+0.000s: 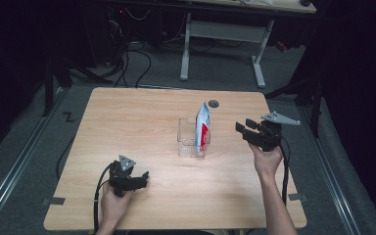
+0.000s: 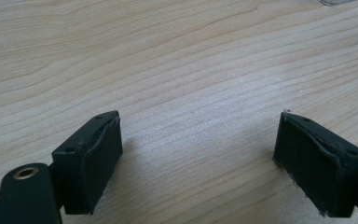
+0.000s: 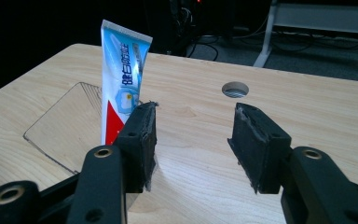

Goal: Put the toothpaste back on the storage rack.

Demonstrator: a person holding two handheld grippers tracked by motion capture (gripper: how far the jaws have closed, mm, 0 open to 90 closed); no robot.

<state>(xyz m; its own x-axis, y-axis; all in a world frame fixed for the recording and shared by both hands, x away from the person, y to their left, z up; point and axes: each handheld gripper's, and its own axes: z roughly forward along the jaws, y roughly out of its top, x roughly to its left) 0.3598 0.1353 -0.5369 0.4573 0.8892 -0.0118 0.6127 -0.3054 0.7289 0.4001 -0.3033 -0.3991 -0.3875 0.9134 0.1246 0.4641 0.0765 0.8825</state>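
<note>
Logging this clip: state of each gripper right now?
Left gripper: open, nothing held, low over the table.
Right gripper: open, nothing held, beside the toothpaste.

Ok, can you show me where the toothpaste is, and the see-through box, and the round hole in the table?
toothpaste tube (image 3: pixel 121 79), right gripper view, on its printed front.
clear box (image 1: pixel 185 143), high view, on its left wall.
round hole (image 3: pixel 235 89), right gripper view, in its middle.

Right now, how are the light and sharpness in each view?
High view: table evenly lit, room around it dark, slightly soft. Left gripper view: wood sharp, pale glare mid-frame. Right gripper view: tube readable, near claw a bit soft, background black.
</note>
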